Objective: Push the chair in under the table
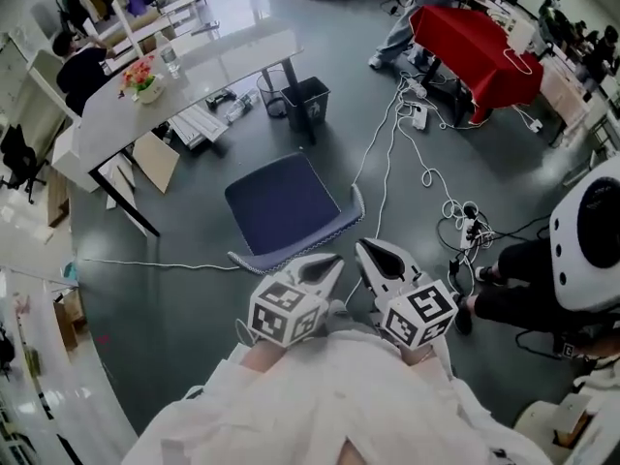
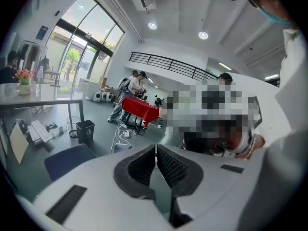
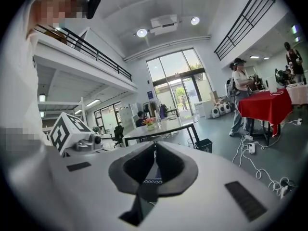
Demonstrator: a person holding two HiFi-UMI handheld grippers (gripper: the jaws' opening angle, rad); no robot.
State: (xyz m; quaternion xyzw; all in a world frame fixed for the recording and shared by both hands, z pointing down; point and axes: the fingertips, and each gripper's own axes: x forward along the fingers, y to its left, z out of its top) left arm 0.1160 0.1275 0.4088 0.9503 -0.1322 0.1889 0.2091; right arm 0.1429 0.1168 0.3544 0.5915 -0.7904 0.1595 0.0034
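Three cameras set around one blue-seated chair: one overhead, two low on the grippers.

The head view looks steeply down on the chair [image 1: 284, 206] from just behind its backrest, close above it. The camera on the left gripper [image 1: 334, 260] sits low behind the chair and faces past the seat's right side toward the red-clothed table [image 2: 139, 110]. The camera on the right gripper [image 1: 360, 247] sits equally low and faces the white table [image 3: 166, 127] beyond the chair. All three views share the black bin [image 1: 306, 105] beyond the chair and both tables.
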